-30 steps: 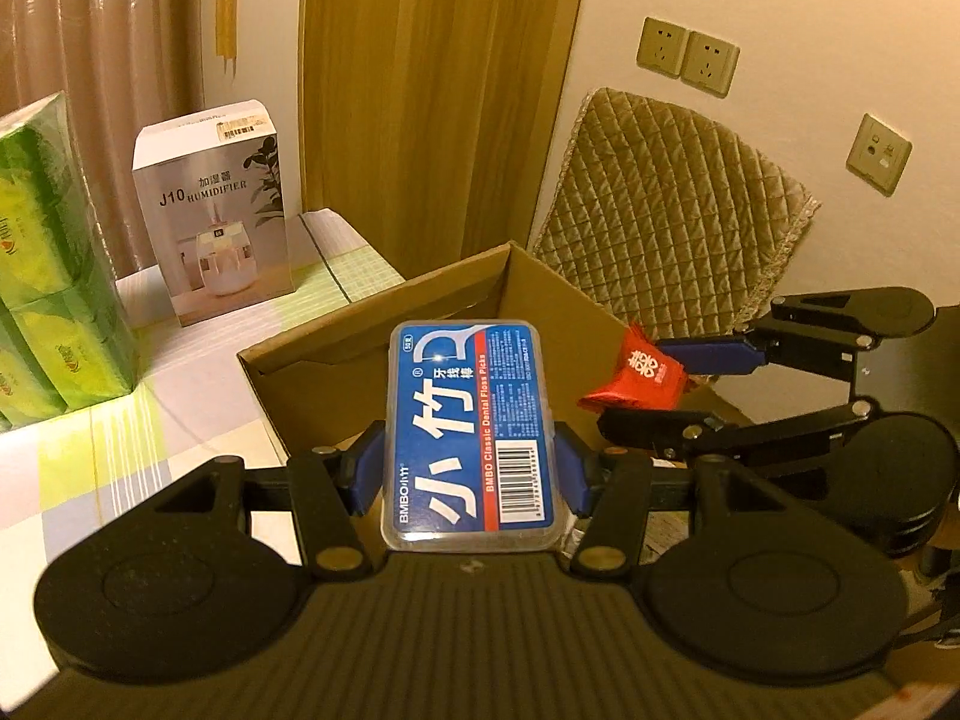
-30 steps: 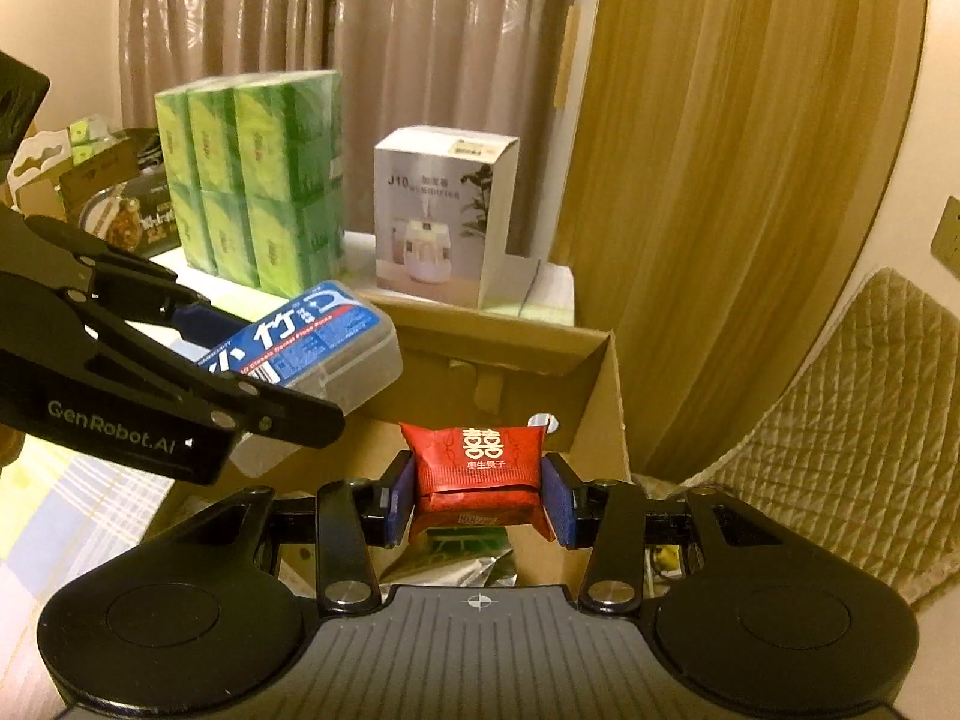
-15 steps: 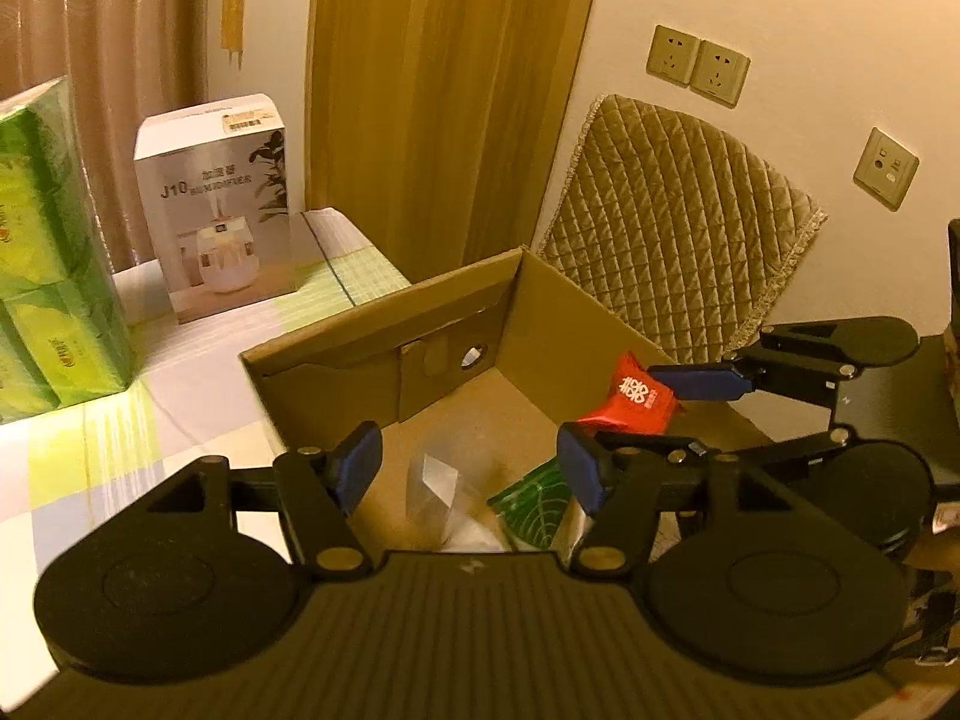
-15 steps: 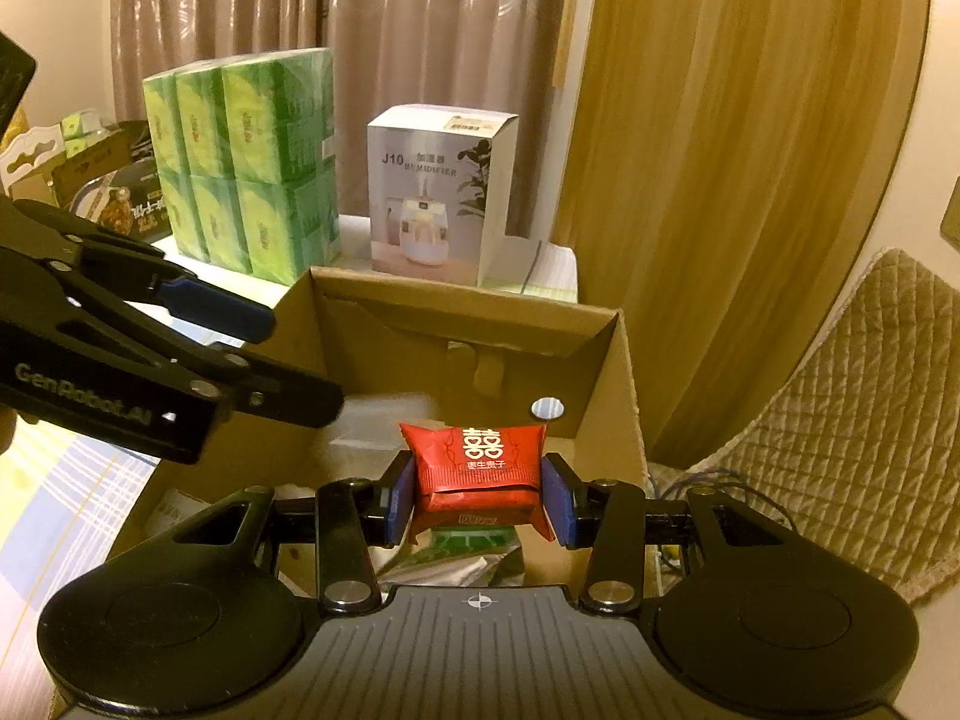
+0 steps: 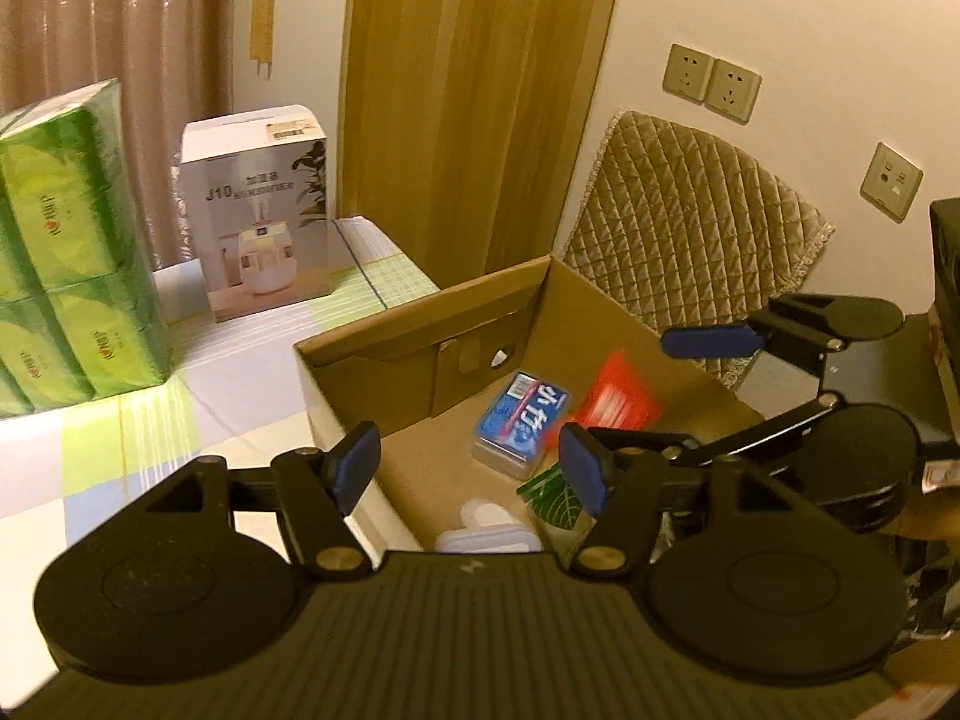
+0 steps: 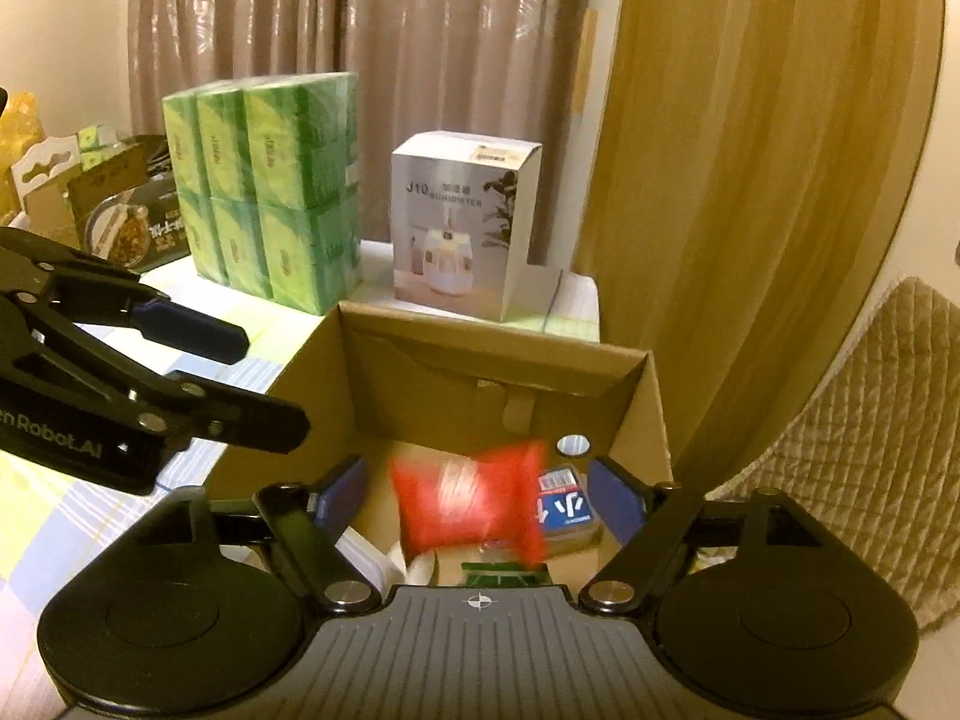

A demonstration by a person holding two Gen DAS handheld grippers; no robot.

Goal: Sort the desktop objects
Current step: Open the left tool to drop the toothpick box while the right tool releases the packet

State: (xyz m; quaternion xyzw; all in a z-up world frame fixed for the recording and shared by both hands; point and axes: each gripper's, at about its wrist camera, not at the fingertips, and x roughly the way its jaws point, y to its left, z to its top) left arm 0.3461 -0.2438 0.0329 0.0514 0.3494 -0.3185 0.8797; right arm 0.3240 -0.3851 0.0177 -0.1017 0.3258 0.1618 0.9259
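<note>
The right gripper has just sprung apart, dropping the red packet into the cardboard box beside the blue floss case; the left gripper gapes empty too. Both loads are delivered.

The right gripper has its jaws spread wide above the cardboard box; a blurred red packet shows between them, touching neither, beside a blue case.

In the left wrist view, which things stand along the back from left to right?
Green tissue packs → white humidifier box → brown cardboard box → beige quilted cushion → open right gripper.
</note>
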